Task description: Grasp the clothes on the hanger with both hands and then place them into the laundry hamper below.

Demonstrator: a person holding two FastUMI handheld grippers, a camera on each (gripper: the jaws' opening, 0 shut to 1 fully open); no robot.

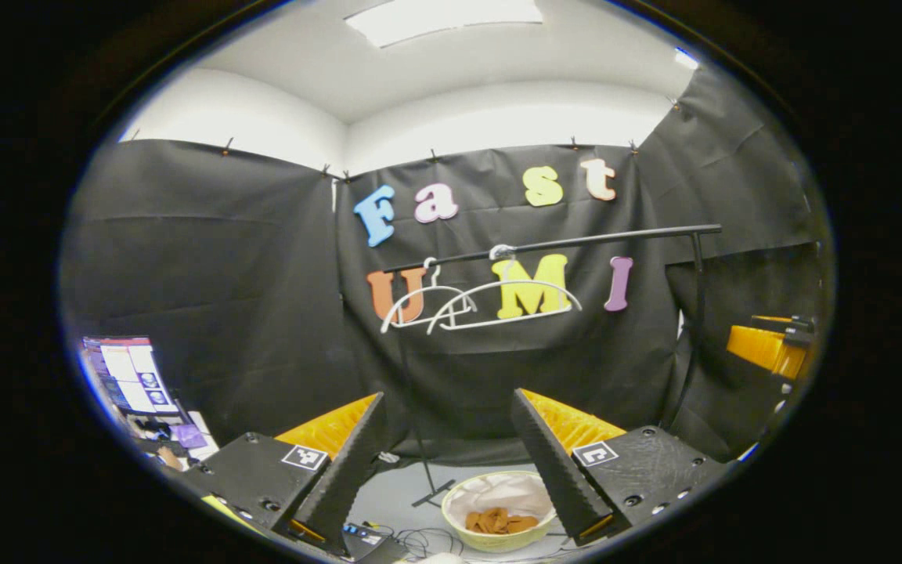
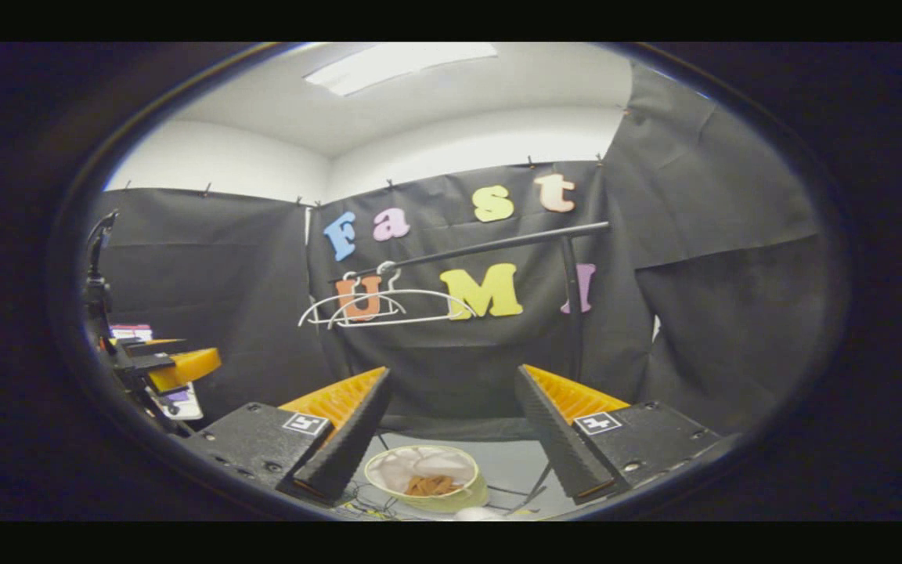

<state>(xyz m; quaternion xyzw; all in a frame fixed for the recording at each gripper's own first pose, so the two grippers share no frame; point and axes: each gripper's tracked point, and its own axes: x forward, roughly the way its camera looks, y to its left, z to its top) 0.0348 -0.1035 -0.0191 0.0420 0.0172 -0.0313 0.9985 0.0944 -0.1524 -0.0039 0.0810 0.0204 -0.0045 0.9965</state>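
Observation:
Two bare white hangers (image 1: 482, 307) (image 2: 380, 308) hang on a black rail (image 1: 561, 243) (image 2: 490, 246) against the back wall. Below on the floor stands a round laundry hamper (image 1: 499, 540) (image 2: 473, 493) with a white liner; an orange-brown garment (image 1: 499, 520) (image 2: 431, 486) lies inside it. My left gripper (image 1: 451, 470) is open, held well back from the rail with nothing between its fingers. My right gripper (image 2: 451, 439) is also open and holds nothing. The right gripper (image 1: 772, 345) shows at the right edge of the left gripper view; the left gripper (image 2: 161, 364) shows at the left of the right gripper view.
The rail stands on a thin black post (image 2: 572, 305) with feet (image 1: 431, 495) on the grey floor. Cables (image 1: 412, 540) lie near the hamper. Papers and small items (image 1: 134, 384) sit at the far left. Black cloth walls close the booth.

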